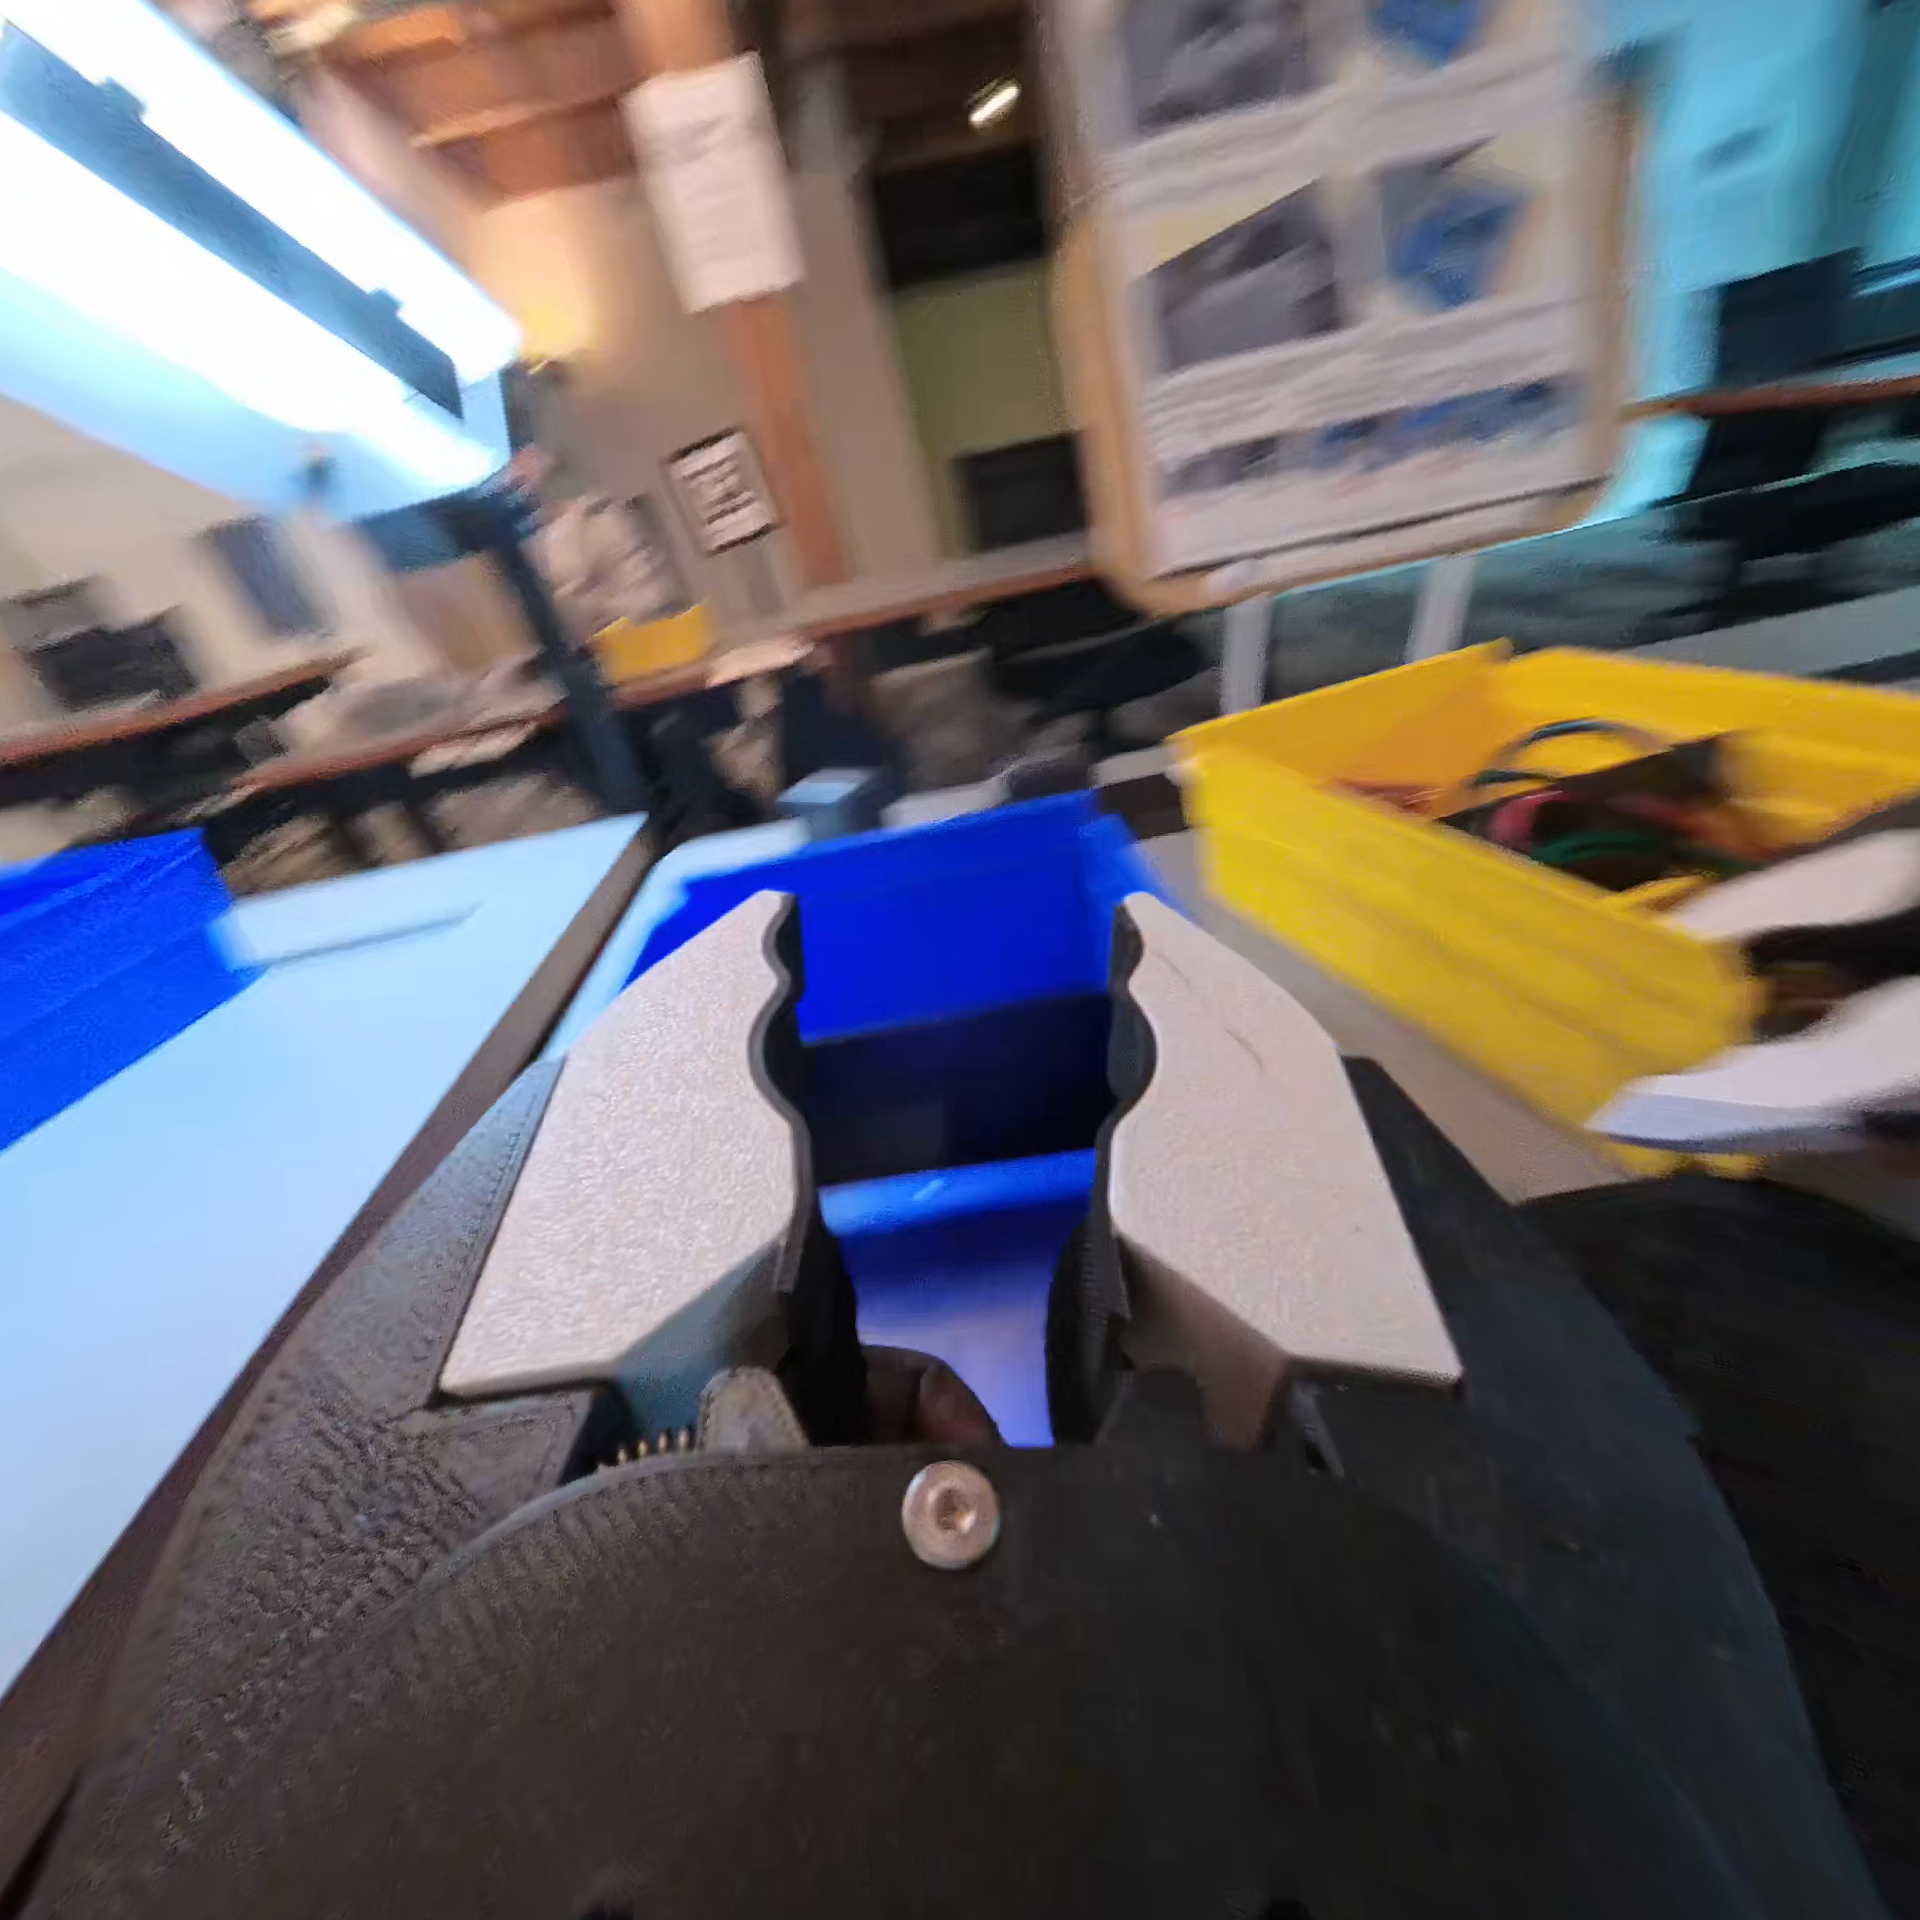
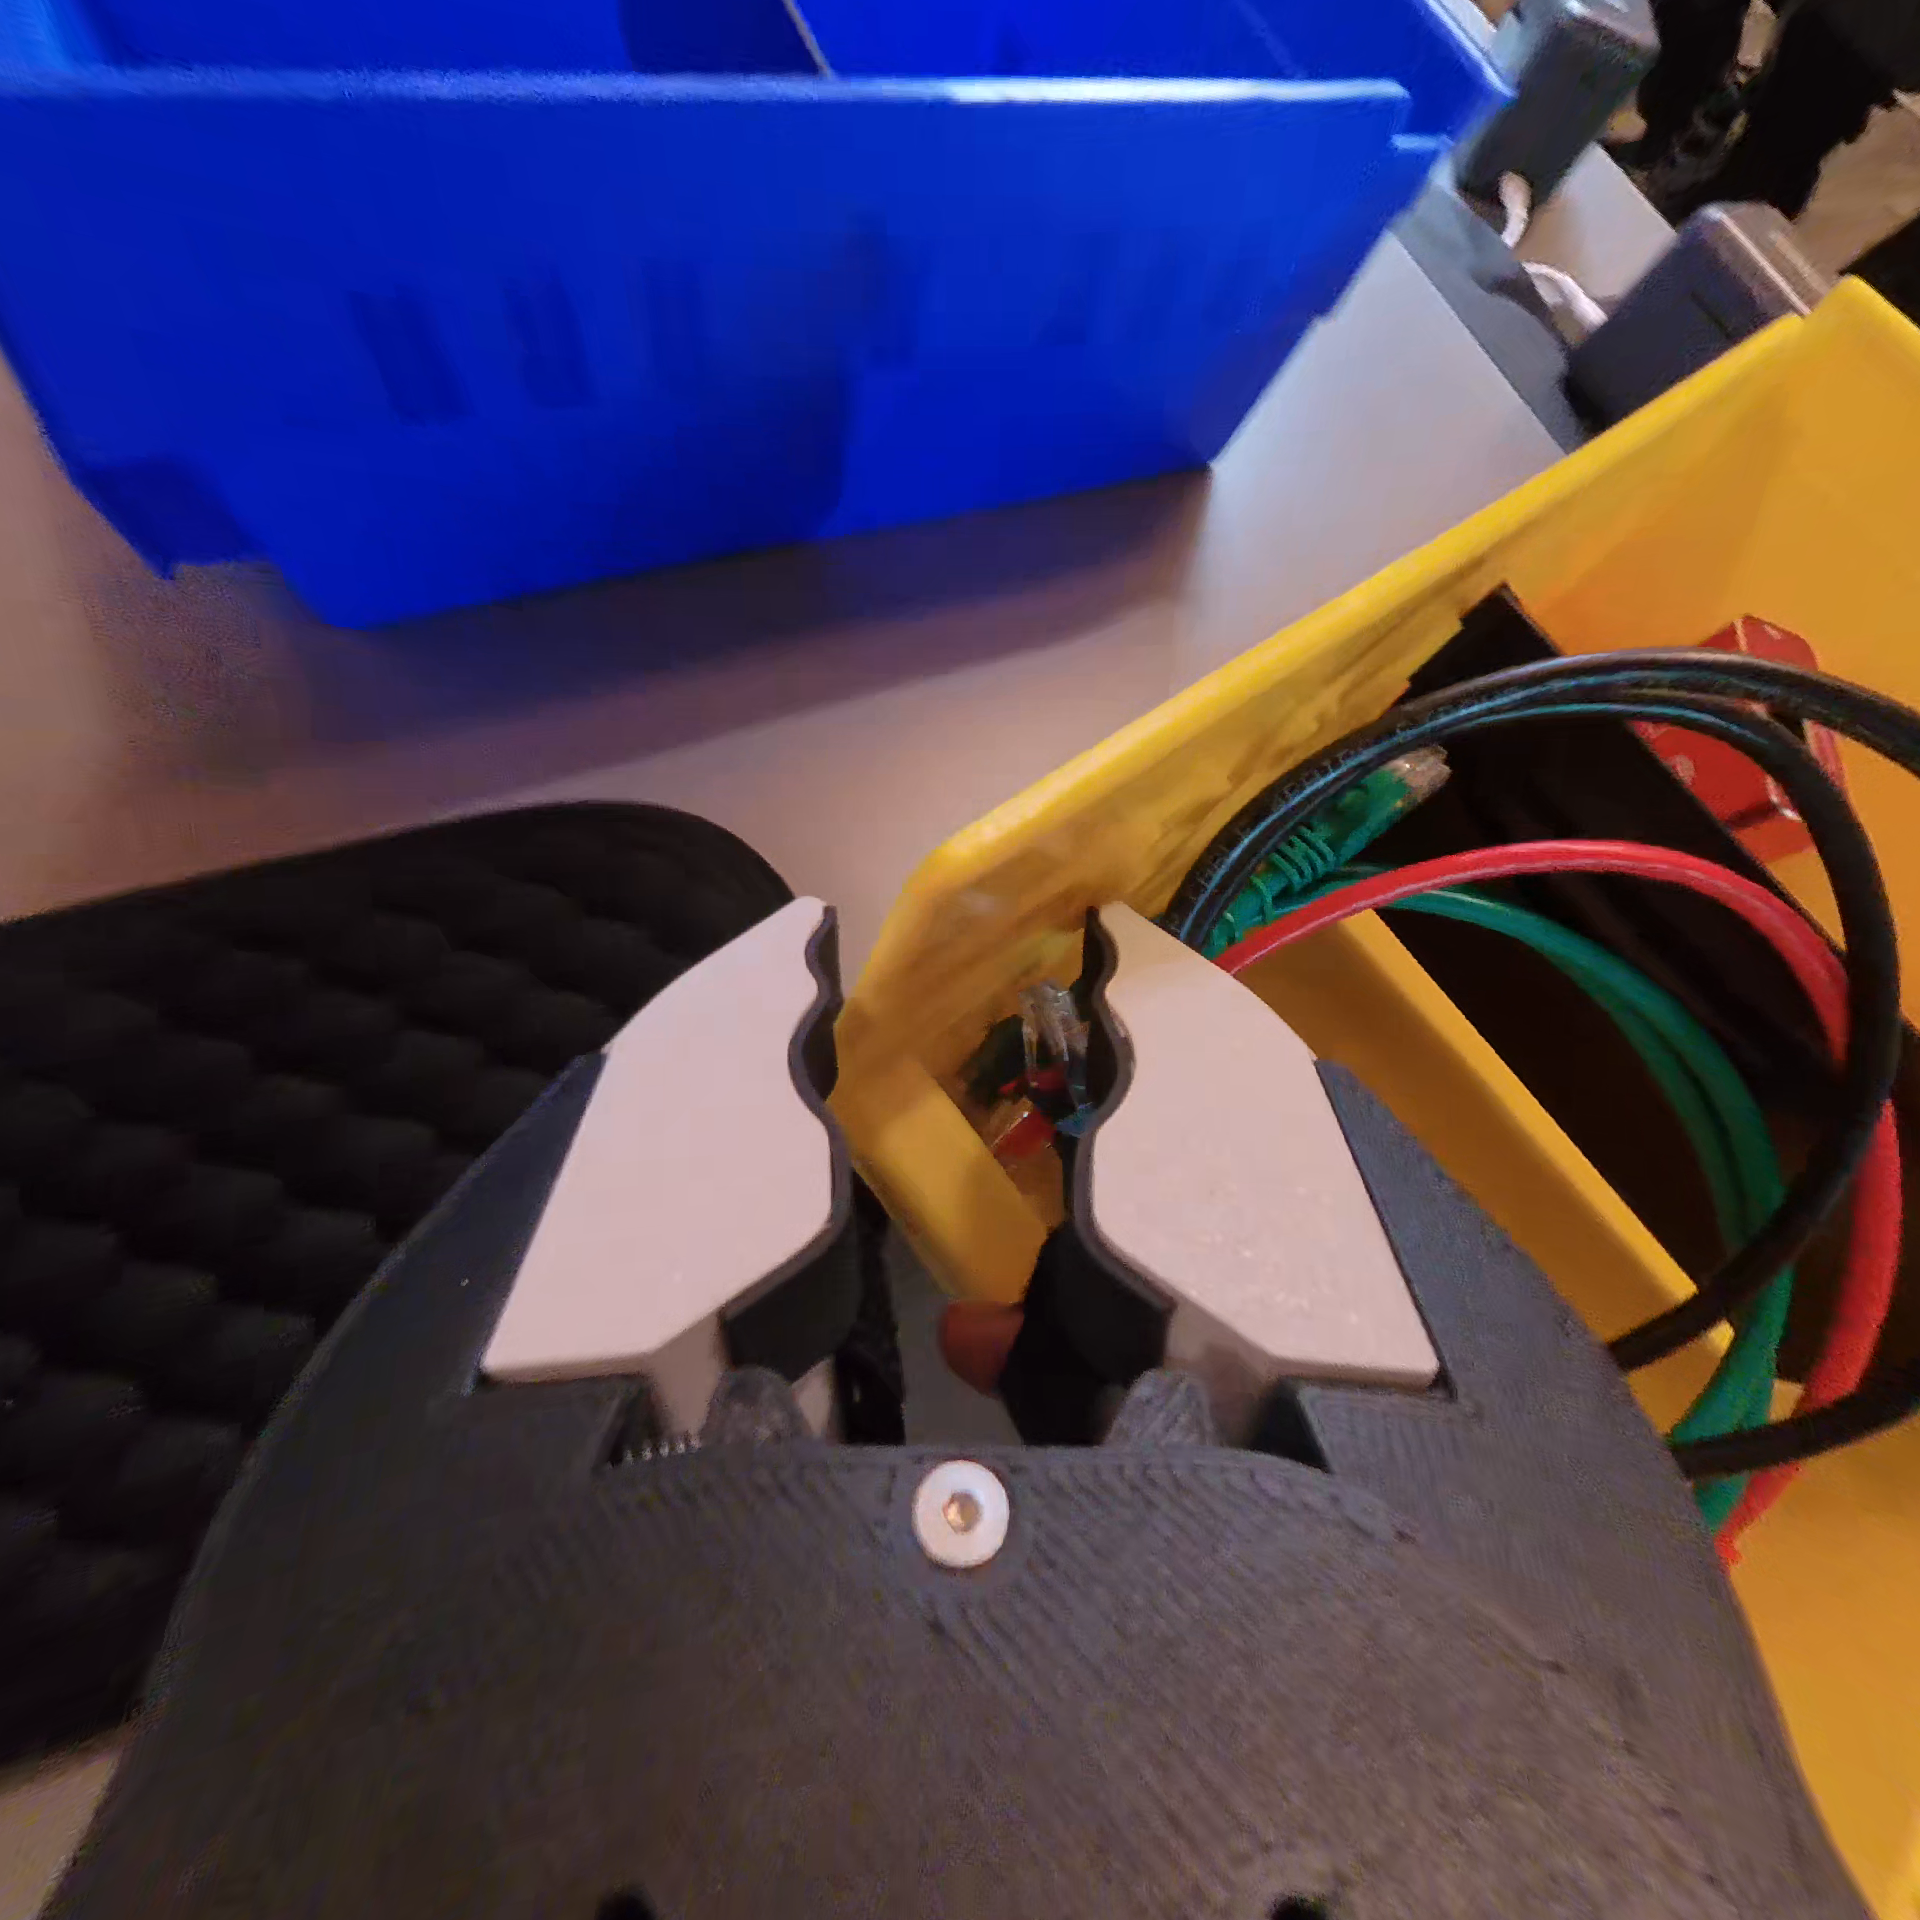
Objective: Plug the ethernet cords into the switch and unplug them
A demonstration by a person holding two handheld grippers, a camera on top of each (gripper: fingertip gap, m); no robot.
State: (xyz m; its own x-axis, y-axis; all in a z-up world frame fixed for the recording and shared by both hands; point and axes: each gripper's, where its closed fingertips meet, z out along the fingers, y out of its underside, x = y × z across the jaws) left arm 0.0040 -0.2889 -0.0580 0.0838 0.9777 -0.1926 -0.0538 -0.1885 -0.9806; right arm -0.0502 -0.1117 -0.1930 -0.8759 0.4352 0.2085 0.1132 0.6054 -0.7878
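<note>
Left gripper (image 1: 956, 1023): jaws parted wide, nothing between them. It points at a blue bin (image 1: 935, 914) straight ahead on the grey table (image 1: 208, 1195). This view is motion-blurred, so bin contents are unreadable.

Right gripper (image 2: 961, 1023): jaws apart, not clamped on anything. Its tips straddle the near corner of the yellow bin (image 2: 1091, 831), left finger outside the wall, right finger inside. Clear connector plugs (image 2: 1049, 1023) sit in that corner between the fingers, close to the right pad; contact is hard to judge from here.

Ethernet cords are coiled in the yellow bin: a black cord (image 2: 1849, 883), red cord (image 2: 1558, 860) and green cord (image 2: 1621, 987), looping up past the rim. A green plug (image 2: 1371, 805) with a clear tip rests against the inner wall. A red block (image 2: 1756, 727) lies farther back in the bin. Switch probably the dark shape under the coils, not confirmed.

Black foam pad (image 2: 260, 1143) lies left of the right gripper on the table. Second blue bin view (image 2: 623, 312) sits beyond it, apart from the yellow one.
</note>
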